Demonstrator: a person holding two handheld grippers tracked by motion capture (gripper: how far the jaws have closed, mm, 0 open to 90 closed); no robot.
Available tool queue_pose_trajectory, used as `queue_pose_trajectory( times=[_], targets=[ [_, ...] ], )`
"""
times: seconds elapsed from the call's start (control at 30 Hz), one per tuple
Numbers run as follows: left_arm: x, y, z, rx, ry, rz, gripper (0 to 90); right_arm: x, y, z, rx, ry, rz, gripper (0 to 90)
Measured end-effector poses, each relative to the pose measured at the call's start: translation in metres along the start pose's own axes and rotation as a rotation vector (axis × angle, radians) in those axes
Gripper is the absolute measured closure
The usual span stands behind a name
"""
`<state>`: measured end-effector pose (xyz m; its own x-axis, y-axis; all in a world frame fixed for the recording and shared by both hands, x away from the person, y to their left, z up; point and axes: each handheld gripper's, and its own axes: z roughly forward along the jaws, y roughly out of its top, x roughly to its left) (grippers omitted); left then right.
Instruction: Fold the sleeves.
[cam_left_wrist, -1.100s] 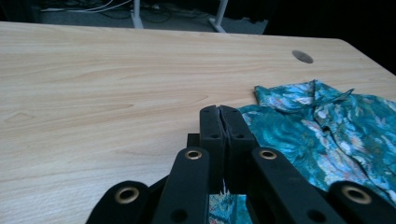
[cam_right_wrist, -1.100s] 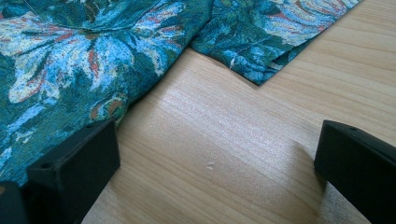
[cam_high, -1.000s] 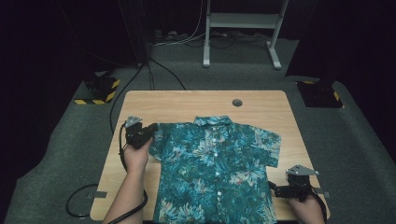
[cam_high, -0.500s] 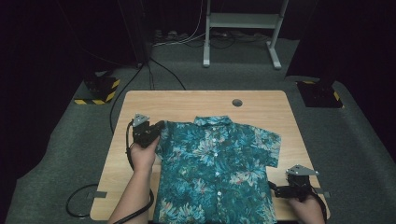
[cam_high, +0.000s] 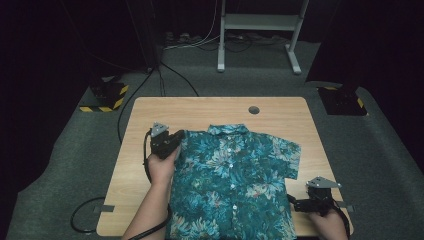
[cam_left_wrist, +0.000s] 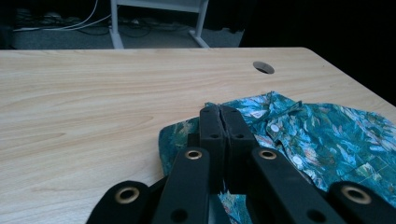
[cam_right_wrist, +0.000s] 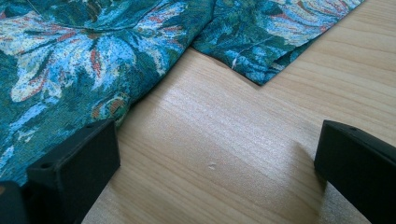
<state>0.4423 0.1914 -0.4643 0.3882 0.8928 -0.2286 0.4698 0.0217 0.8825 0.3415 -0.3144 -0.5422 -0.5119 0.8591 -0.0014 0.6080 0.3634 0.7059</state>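
We are looking down on a wooden table (cam_high: 150, 107) where a teal flowered shirt (cam_high: 235, 185) is lying flat, front side up, collar pointing away from the person. The left gripper (cam_high: 176, 141) is sitting at the shirt's left shoulder, its jaws clenched together with the folded sleeve edge pinched between them. The right gripper (cam_high: 294, 204) is resting low beside the shirt's right hem, its jaws standing wide apart over bare wood, grasping nothing, one jaw just beside the cloth.
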Motion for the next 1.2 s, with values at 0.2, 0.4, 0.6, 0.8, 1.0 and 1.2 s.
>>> queue_pose_trajectory(
  times=[0.2,0.4,0.6,0.8,1.0,1.2],
  targets=[
    [-0.007,-0.004,0.008,0.014,-0.006,0.001,88.7,0.000,0.000,0.000,-0.001,0.000,-0.001,0.0],
    [-0.015,-0.010,0.019,0.034,-0.009,0.008,88.7,0.000,0.000,0.000,0.000,0.000,0.000,0.0],
    [-0.021,-0.016,0.029,0.058,-0.016,0.004,88.7,0.000,0.000,0.000,0.000,0.000,0.000,0.0],
    [-0.026,-0.021,0.038,0.080,-0.014,0.005,88.6,0.000,0.000,0.000,-0.001,0.001,-0.004,0.0],
    [-0.029,-0.029,0.049,0.115,-0.011,0.001,88.6,0.000,0.000,0.000,0.000,0.001,-0.003,0.0],
    [-0.032,-0.037,0.058,0.150,-0.007,-0.006,88.3,0.000,0.000,0.000,0.000,0.002,-0.003,0.0]
  ],
)
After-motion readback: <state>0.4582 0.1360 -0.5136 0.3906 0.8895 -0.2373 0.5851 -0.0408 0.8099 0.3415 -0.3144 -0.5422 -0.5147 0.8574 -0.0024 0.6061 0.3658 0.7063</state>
